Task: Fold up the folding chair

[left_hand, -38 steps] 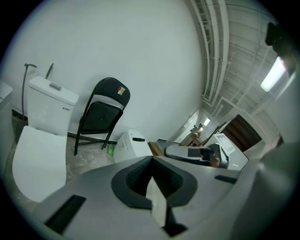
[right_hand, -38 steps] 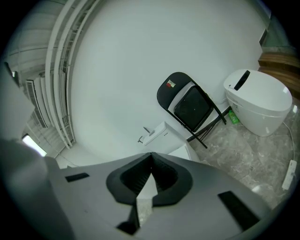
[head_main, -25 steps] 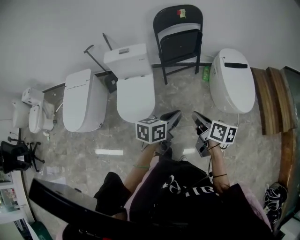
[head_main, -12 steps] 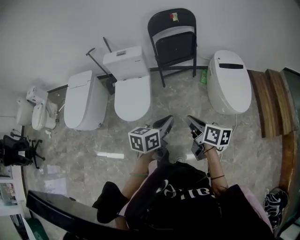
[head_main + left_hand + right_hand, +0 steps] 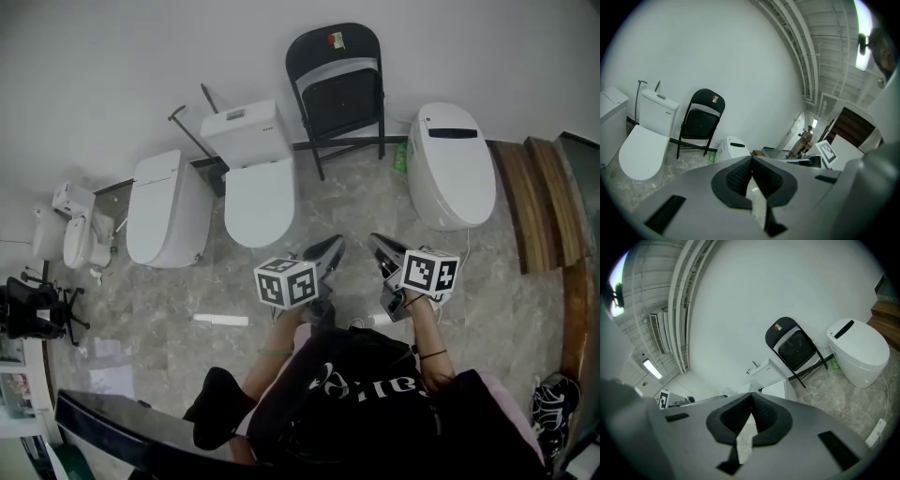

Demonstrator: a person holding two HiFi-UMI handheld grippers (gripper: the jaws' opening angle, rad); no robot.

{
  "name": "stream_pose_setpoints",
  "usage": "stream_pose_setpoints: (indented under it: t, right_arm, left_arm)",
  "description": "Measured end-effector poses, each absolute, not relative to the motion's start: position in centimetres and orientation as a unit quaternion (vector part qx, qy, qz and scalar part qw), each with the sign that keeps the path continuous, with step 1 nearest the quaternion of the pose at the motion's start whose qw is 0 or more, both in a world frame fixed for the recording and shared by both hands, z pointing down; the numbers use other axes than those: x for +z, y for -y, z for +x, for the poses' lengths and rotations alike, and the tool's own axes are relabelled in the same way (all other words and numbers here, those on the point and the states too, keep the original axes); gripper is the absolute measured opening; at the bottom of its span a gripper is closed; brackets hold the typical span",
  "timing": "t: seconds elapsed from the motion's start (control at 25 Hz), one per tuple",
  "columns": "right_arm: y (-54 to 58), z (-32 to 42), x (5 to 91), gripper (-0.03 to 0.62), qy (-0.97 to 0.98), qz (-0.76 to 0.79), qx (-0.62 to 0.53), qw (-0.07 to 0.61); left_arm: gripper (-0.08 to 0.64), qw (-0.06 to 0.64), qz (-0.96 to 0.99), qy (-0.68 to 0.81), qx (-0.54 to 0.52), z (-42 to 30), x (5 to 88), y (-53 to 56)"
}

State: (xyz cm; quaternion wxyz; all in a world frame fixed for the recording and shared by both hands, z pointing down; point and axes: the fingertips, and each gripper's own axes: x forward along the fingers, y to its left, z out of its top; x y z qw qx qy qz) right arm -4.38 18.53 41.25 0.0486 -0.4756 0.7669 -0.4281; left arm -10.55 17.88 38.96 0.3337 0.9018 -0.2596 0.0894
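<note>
bathroom-fixture storeroom/showroom: unplumbed toilets (image 5: 260,171) lined along white wall (image 5: 112,66), top of frame, marble-look floor (image 5: 187,295)

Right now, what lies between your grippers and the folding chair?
Only bare floor, in the head view, from left gripper and right gripper to the folding chair; tank toilet and tankless toilet flank it.

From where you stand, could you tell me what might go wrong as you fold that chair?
1. The chair stands between the tank toilet and the right toilet; its swinging legs could knock them or the bottle by its foot.
2. The left tongs and right tongs are shut and empty; unopened, they might only shove the chair.
3. A cable lies beside the right toilet: I could trip.
</note>
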Motion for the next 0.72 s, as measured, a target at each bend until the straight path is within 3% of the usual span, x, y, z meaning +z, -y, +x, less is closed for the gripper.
stream_pose_setpoints:
  t: [0.72]
  right_arm:
    - [-17.8, -5.3, 41.1, 0.014, -0.768, -0.477, -0.425, 0.047]
  left_arm:
    - [0.003, 0.337, 0.899, 0.266, 0.081, -12.2, 38.9, -17.2]
